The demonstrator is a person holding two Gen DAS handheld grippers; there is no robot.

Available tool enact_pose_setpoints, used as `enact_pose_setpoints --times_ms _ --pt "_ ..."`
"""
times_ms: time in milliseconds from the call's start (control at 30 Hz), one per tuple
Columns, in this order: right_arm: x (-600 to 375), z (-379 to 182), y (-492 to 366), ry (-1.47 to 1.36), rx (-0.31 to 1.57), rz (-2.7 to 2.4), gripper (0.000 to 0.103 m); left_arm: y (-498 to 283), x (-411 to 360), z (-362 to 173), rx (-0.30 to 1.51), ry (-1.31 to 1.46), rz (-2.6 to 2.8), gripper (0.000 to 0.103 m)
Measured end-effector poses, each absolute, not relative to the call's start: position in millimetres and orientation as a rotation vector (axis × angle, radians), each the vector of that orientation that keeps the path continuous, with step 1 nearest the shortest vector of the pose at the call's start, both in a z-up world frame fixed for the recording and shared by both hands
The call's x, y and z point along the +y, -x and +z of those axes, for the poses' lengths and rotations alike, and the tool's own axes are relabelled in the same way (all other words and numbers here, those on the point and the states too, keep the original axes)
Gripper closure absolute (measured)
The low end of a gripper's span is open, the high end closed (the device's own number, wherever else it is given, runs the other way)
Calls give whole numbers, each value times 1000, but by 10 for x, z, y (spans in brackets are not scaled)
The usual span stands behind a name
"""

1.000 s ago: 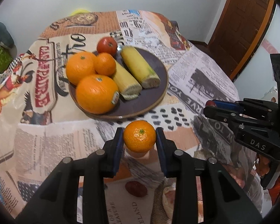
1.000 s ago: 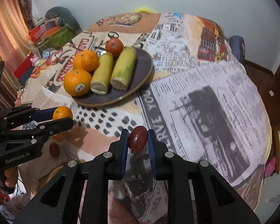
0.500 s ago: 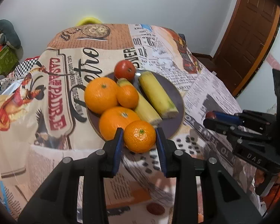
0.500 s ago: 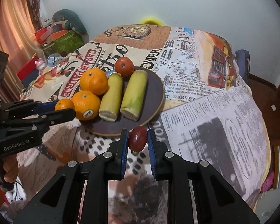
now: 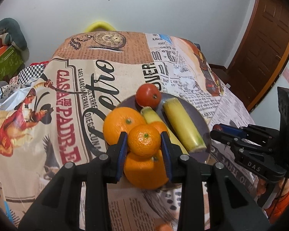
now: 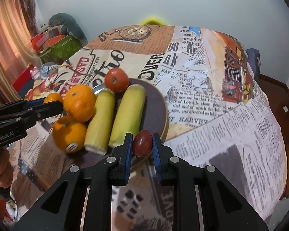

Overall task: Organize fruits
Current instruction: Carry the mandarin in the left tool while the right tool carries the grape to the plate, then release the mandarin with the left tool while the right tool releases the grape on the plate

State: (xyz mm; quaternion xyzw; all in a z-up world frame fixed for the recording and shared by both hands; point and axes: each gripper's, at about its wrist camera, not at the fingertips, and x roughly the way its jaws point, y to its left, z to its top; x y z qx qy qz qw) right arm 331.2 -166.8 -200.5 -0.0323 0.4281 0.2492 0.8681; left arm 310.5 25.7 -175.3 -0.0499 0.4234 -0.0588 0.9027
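Observation:
My left gripper (image 5: 144, 143) is shut on a small mandarin (image 5: 144, 141), held above the oranges on the dark round plate (image 5: 202, 121). The plate carries two large oranges (image 5: 121, 127), a smaller one, a tomato (image 5: 148, 95) and two yellow corn pieces (image 5: 183, 129). My right gripper (image 6: 142, 144) is shut on a dark red grape-like fruit (image 6: 142, 143), over the plate's (image 6: 160, 111) near right rim, beside the corn (image 6: 129, 115). In the right wrist view the left gripper (image 6: 48, 104) enters from the left with the mandarin (image 6: 53, 98).
A newspaper-print cloth (image 5: 67, 100) covers the table, whose edges fall away on all sides. A brown door (image 5: 264, 44) stands at the right, boxes and cushions (image 6: 55, 40) at the left by a curtain. A hand (image 6: 3, 175) holds the left gripper's handle.
Both grippers have moved forward over the table toward the plate, each still holding its fruit. The mandarin now hangs over the oranges and the red fruit over the plate's rim.

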Motion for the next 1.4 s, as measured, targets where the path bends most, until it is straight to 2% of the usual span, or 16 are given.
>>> enact_pose_setpoints --times_ms 400,767,1033,1400 --pt "-1583 -2112 -3547 69 904 528 84 -3288 121 -1616 837 108 -168 69" --pt "-1559 -2216 -3637 54 913 540 84 -3556 -92 -1733 862 105 -171 69" --pt "-1578 -2151 -3599 56 902 555 69 -3599 -96 -1845 897 95 -179 68" --pt "-1651 -1978 -3370 119 863 533 69 -3441 -77 -1704 874 86 -168 65"
